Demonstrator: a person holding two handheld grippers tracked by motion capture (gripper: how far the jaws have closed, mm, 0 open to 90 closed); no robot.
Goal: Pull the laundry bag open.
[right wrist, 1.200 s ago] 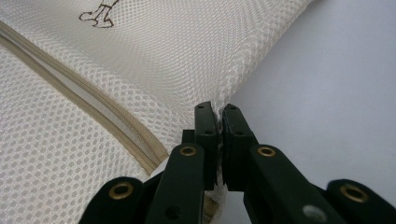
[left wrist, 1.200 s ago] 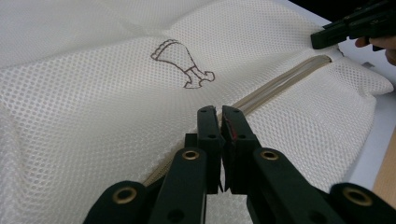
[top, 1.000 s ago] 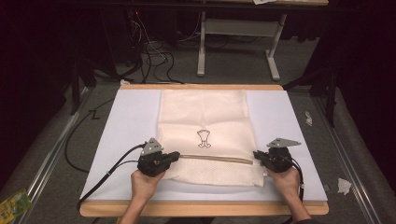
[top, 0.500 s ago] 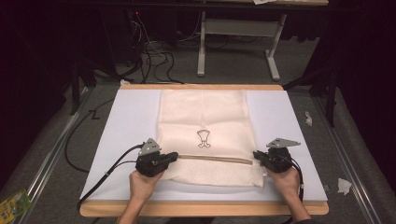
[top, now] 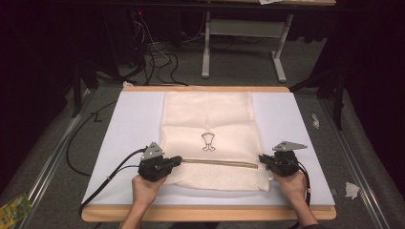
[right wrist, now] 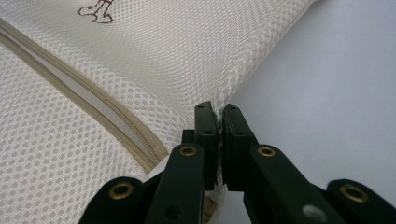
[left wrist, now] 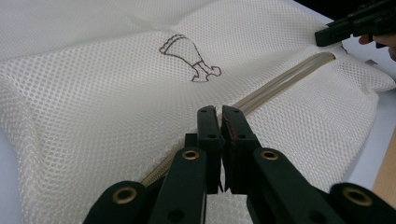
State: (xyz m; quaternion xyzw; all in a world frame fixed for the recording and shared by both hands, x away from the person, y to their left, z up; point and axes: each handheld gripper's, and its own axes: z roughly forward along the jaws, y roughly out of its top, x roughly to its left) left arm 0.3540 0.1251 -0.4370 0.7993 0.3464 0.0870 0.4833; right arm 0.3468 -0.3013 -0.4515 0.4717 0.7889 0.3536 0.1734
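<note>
A cream mesh bag (top: 207,119) lies flat on the white mat (top: 129,124), with a brown drawing (top: 207,141) on it and a tan zipper (top: 219,162) running across its near part. My left gripper (top: 179,159) sits at the zipper's left end. In the left gripper view its jaws are together (left wrist: 218,111) over the zipper (left wrist: 280,79), pinching the mesh (left wrist: 93,116). My right gripper (top: 261,157) is at the zipper's right end. In the right gripper view it is shut (right wrist: 217,108) on the bag's side seam (right wrist: 243,84), beside the zipper (right wrist: 84,102).
The mat covers a wooden table whose front edge (top: 205,213) shows below the hands. Bare mat lies on both sides of the bag. On the grey floor are cables (top: 157,62), a desk frame (top: 205,52), paper scraps (top: 352,190) and a green packet (top: 12,210).
</note>
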